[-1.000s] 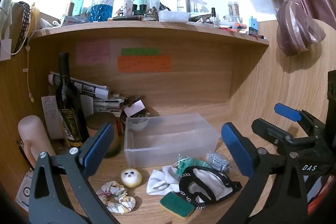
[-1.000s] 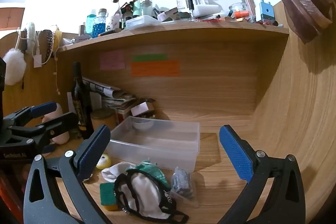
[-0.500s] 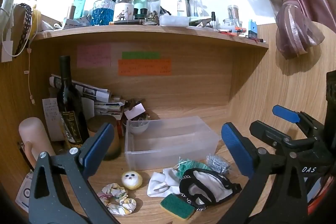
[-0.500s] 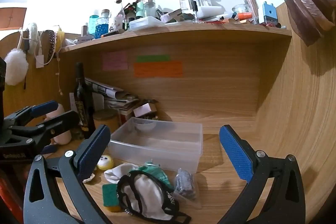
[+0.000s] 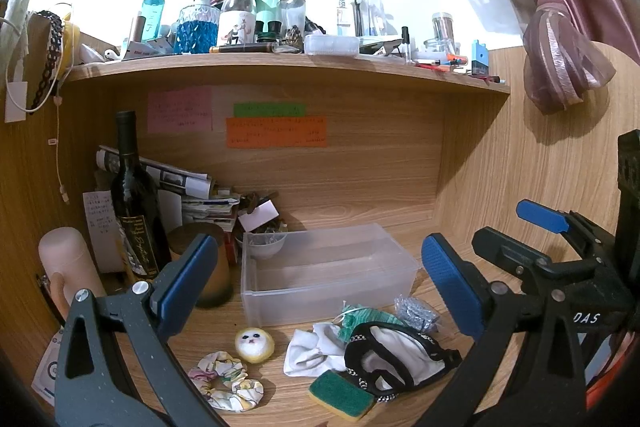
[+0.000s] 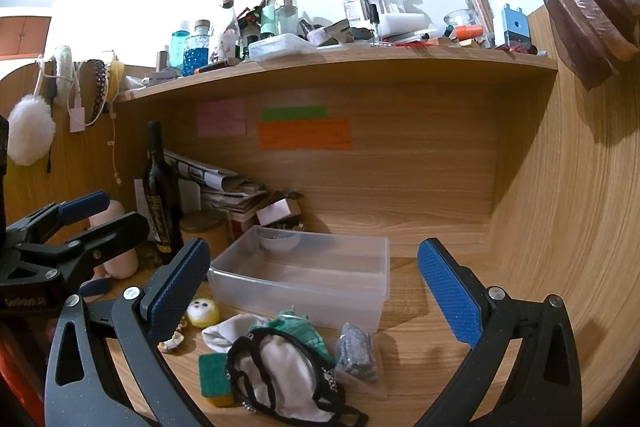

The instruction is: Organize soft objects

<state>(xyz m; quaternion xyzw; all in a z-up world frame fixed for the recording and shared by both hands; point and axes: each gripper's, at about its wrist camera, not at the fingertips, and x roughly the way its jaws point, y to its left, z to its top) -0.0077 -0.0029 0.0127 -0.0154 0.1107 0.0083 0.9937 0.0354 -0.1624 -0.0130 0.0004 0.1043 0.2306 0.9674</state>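
The clear bin sits empty straight ahead of both tools, ready to receive. Left tool and right tool gape wide, holding nothing. The soft pile lies just below them: mask, sponge, scrunchie.

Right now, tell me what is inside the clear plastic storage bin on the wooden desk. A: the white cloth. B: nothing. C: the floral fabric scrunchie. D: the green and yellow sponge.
B: the clear plastic storage bin shows only its bare floor, while the soft items all lie on the desk in front of it.
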